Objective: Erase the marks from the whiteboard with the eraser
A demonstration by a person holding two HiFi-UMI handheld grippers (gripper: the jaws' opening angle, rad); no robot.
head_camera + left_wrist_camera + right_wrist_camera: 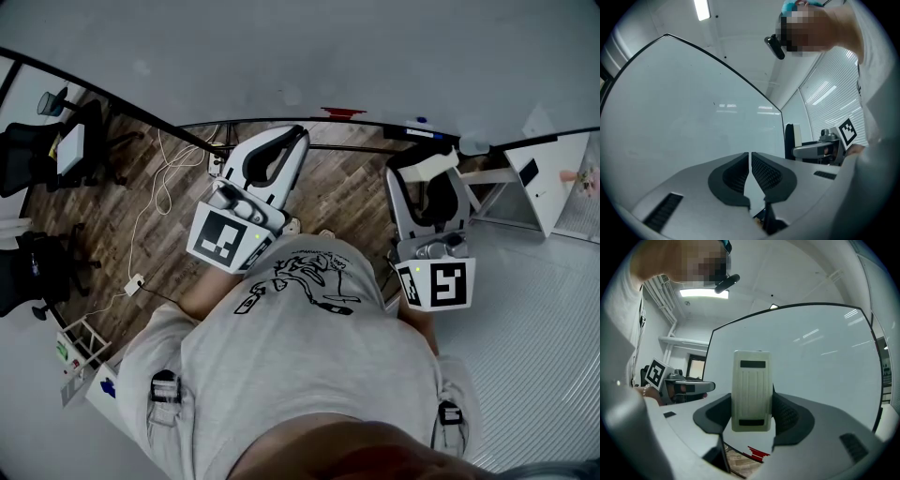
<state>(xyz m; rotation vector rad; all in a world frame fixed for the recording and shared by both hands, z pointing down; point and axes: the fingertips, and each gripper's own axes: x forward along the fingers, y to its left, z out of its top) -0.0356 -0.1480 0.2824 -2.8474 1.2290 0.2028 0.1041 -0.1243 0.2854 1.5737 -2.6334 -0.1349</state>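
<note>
The whiteboard [281, 47] fills the top of the head view and stands close in front of both grippers. A small red mark [342, 112] sits near its lower edge; in the right gripper view the red mark [757, 453] shows below the jaws. My right gripper [439, 159] is shut on a cream eraser [751, 390], which stands upright between the pads, a short way off the board [815, 352]. My left gripper [749, 161] is shut with nothing in it, pointing at a bare part of the board [684, 108].
Black office chairs [52, 150] stand at the left on the wood floor, where a white cable [155, 192] trails to an adapter. A white desk [544, 178] is at the right. My grey T-shirt [309, 347] fills the lower head view.
</note>
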